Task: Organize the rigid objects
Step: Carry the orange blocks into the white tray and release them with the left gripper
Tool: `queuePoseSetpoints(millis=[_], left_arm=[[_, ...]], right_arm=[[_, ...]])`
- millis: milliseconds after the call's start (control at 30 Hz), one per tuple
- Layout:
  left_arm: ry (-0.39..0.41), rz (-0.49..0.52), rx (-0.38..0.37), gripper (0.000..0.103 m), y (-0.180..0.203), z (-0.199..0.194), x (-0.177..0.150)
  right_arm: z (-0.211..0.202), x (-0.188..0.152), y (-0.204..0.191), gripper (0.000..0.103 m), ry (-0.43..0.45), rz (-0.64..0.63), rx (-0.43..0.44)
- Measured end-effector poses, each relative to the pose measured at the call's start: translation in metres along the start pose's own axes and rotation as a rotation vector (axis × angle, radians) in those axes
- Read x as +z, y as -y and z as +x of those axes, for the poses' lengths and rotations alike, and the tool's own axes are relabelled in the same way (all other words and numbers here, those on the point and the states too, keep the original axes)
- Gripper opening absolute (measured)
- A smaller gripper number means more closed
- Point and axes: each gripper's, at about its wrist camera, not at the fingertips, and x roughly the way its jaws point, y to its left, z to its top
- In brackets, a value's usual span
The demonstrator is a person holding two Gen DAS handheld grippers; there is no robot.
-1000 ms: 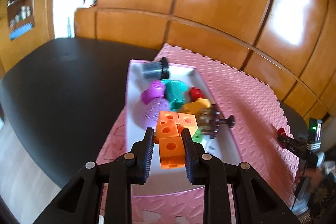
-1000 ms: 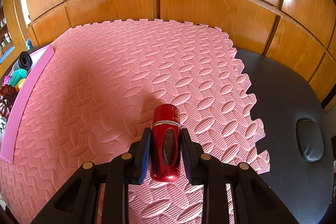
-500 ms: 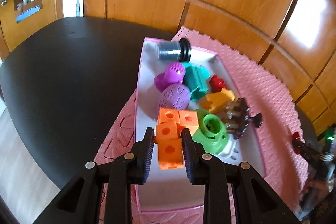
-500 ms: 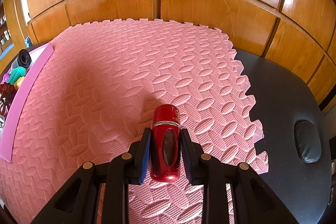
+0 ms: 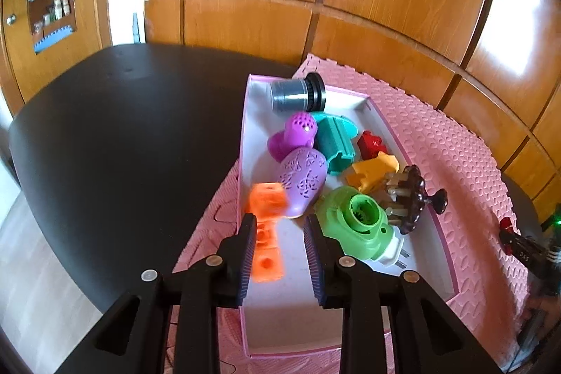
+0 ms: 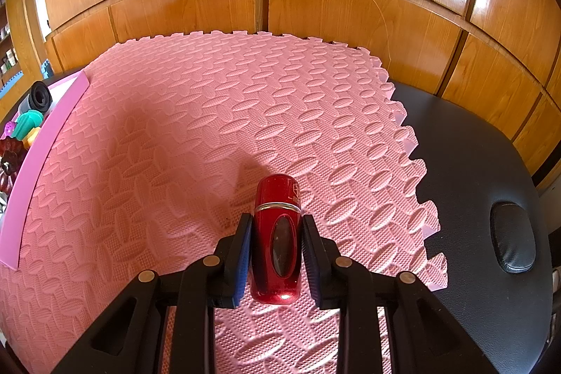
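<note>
Orange block piece [image 5: 267,233] lies blurred inside the pink-rimmed tray [image 5: 445,240], at its left wall and partly behind the left finger [image 5: 245,255] of the left gripper [image 5: 280,255]. That gripper's jaws are spread apart over the tray floor with nothing between the pads, so the piece is let go. Just beyond the orange piece sits a lilac egg-shaped shell [image 5: 303,177], touching it. To the right, a green round-mouthed part [image 5: 357,226] lies right beside the right finger, with a dark brown spoked knob [image 5: 410,198] behind it. Farther back are a yellow piece [image 5: 375,170], a small red piece [image 5: 370,142], a teal part [image 5: 335,142], a purple perforated cap [image 5: 294,135] and a grey-and-black cylinder [image 5: 298,93] at the far end. The tray rests on a pink foam mat [image 6: 245,114] over a black table [image 5: 122,135].

Half a second ago the left jaws were clamped on the orange piece above the tray; now they are wider and the piece sits off to the left, tipped and smeared by motion.

The right gripper [image 6: 277,255] is unchanged, clenched on a glossy red capsule-shaped object [image 6: 277,233] with a silver band and dark oval window, above the mat.
</note>
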Motion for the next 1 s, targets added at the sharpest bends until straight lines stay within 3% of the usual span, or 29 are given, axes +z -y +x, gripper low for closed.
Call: queuePoseSetpoints(millis=[267,1000], left_arm=[[0.048,0.039,0.021,0.035,0.010,-0.021,0.003],[0.072,0.034,-0.006,0.036,0.009,-0.035,0.004]], right_arm=[[0.000,0.000,-0.001,0.027,0.001,-0.011,-0.008],[-0.004,0.001,-0.009,0.026,-0.024,-0.048,-0.063]])
